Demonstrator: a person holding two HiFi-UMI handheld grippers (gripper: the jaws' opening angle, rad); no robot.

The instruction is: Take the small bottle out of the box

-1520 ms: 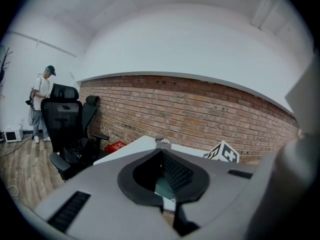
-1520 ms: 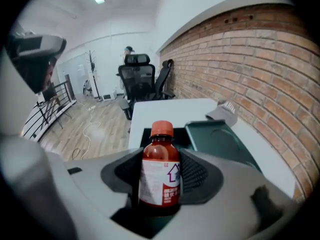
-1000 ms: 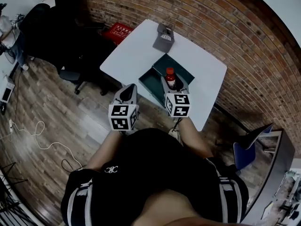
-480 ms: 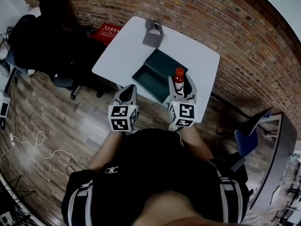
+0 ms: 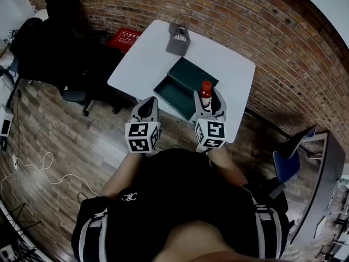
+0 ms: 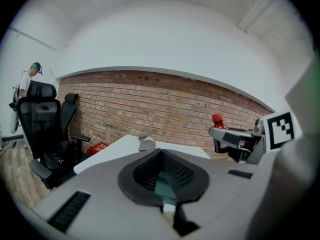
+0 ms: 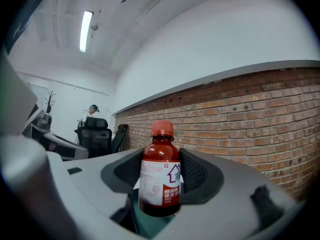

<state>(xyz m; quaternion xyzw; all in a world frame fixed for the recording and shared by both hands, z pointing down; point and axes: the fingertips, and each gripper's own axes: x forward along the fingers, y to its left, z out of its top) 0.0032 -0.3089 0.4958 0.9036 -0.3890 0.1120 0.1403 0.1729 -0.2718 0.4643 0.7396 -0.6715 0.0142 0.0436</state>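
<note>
Red-capped bottle (image 5: 205, 90) at box (image 5: 175, 89) edge

My head view looks steeply down on the table (image 5: 158, 53); both gripper views face the wall (image 6: 150, 99) level, sharing the bottle (image 7: 160, 174).

A white table (image 5: 232, 64) stands on a wood floor (image 5: 65, 141) by a brick wall (image 5: 272, 31). A dark green box (image 5: 182, 86) lies open near the table's front edge. A grey cap (image 5: 178, 38) sits at the far edge, well apart from it.
</note>
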